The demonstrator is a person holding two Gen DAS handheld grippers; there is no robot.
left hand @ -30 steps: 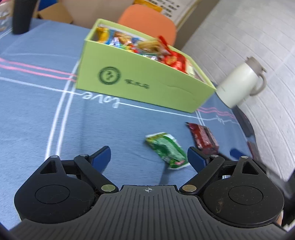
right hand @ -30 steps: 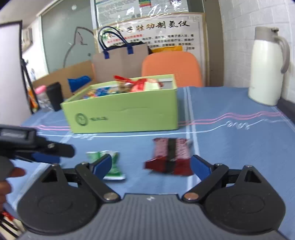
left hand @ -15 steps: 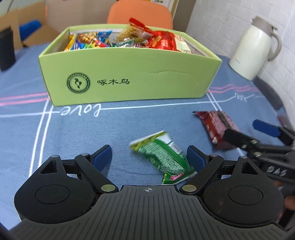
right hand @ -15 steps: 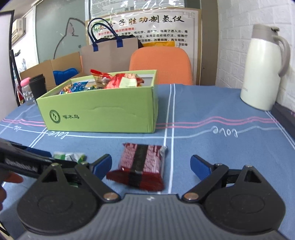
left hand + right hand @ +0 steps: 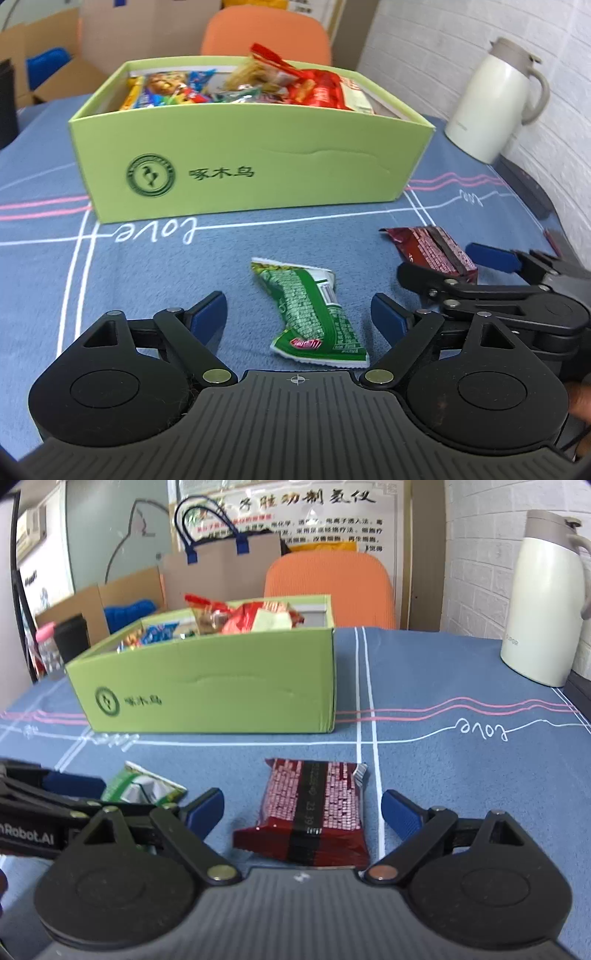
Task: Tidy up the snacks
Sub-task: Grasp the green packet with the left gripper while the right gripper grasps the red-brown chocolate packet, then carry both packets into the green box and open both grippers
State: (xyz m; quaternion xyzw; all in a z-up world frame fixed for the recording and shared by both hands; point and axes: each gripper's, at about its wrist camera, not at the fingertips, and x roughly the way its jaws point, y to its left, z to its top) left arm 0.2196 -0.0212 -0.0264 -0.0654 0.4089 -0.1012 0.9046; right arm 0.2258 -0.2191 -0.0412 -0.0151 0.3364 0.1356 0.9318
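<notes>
Tablecloth [image 5: 155,280] "love"; box [image 5: 258,162] "啄木鸟"

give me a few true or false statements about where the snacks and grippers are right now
1. The green crinkled snack packet lies on the blue tablecloth between the open fingers of the left gripper. True.
2. The right gripper is shut on the dark red snack packet. False: it is open, the packet lying flat between its fingers.
3. The light green cardboard box already holds several snacks. True.
4. The cream thermos jug stands inside the box. False: it stands on the table, apart from the box.
5. Both loose packets lie behind the box. False: they lie in front of it.
</notes>
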